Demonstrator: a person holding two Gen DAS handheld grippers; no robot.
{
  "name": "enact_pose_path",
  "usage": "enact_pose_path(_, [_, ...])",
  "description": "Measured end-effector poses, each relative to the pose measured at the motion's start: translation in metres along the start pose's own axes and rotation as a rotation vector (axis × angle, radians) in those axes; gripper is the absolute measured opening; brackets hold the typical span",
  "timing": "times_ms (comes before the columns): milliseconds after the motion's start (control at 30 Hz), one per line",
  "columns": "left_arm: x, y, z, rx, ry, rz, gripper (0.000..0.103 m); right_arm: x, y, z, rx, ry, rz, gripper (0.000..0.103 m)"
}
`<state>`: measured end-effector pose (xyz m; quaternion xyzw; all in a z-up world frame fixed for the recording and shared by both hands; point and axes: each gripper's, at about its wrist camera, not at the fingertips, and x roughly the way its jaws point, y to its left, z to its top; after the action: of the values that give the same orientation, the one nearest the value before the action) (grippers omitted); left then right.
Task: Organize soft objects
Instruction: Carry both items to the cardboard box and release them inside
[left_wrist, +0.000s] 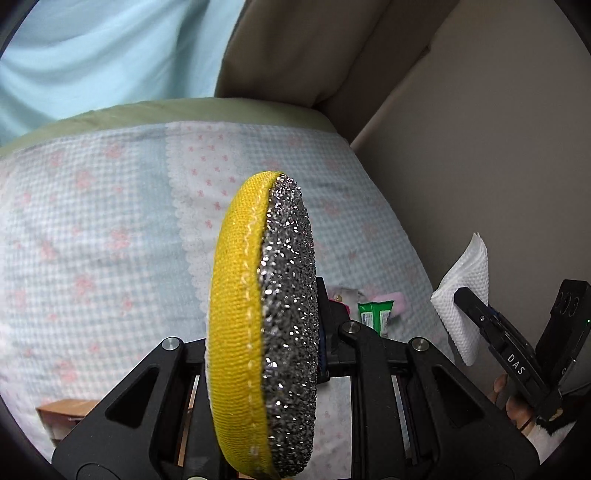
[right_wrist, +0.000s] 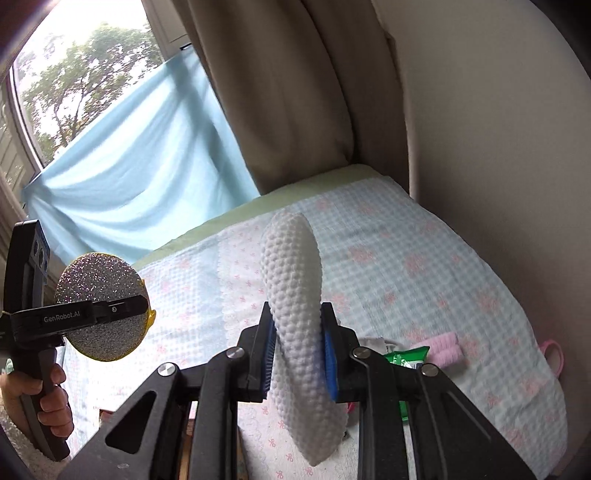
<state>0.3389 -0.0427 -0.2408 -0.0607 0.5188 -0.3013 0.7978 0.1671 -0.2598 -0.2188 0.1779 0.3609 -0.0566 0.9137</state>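
Note:
My left gripper (left_wrist: 264, 354) is shut on a round scrub pad (left_wrist: 262, 325), yellow cloth on one side, silver glitter on the other, held edge-on above the bed. In the right wrist view the pad (right_wrist: 99, 291) and the left gripper (right_wrist: 142, 306) appear at the left, in a hand. My right gripper (right_wrist: 299, 354) is shut on a folded white embossed paper towel (right_wrist: 295, 288), held upright above the bed. In the left wrist view the towel (left_wrist: 465, 291) and the right gripper (left_wrist: 461, 295) show at the right.
A bed with a blue-and-pink checked quilt (right_wrist: 424, 266) lies below. On it are a green wipes pack (right_wrist: 404, 356), a pink fluffy roll (right_wrist: 447, 349) and a pink ring (right_wrist: 552, 352). A beige curtain (right_wrist: 280, 92) and light blue cloth (right_wrist: 140, 166) hang behind; a wall stands right.

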Motion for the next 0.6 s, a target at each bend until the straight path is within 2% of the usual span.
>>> enact_pose_path(167, [-0.083, 0.013, -0.034, -0.122, -0.109, 0.069, 0.014, -0.025, 0.056, 0.011, -0.143, 0.024, 0.112, 0.021])
enact_pose_path(333, [-0.146, 0.045, -0.085, -0.245, -0.162, 0.169, 0.014, -0.031, 0.118, -0.010, -0.258, 0.108, 0.221, 0.021])
enact_pose_path(467, [-0.172, 0.080, -0.128, -0.326, -0.158, 0.240, 0.014, -0.020, 0.159, -0.043, -0.324, 0.201, 0.251, 0.021])
enact_pose_path(600, [-0.179, 0.116, -0.169, -0.380, -0.103, 0.289, 0.014, -0.004, 0.192, -0.085, -0.345, 0.307, 0.239, 0.021])
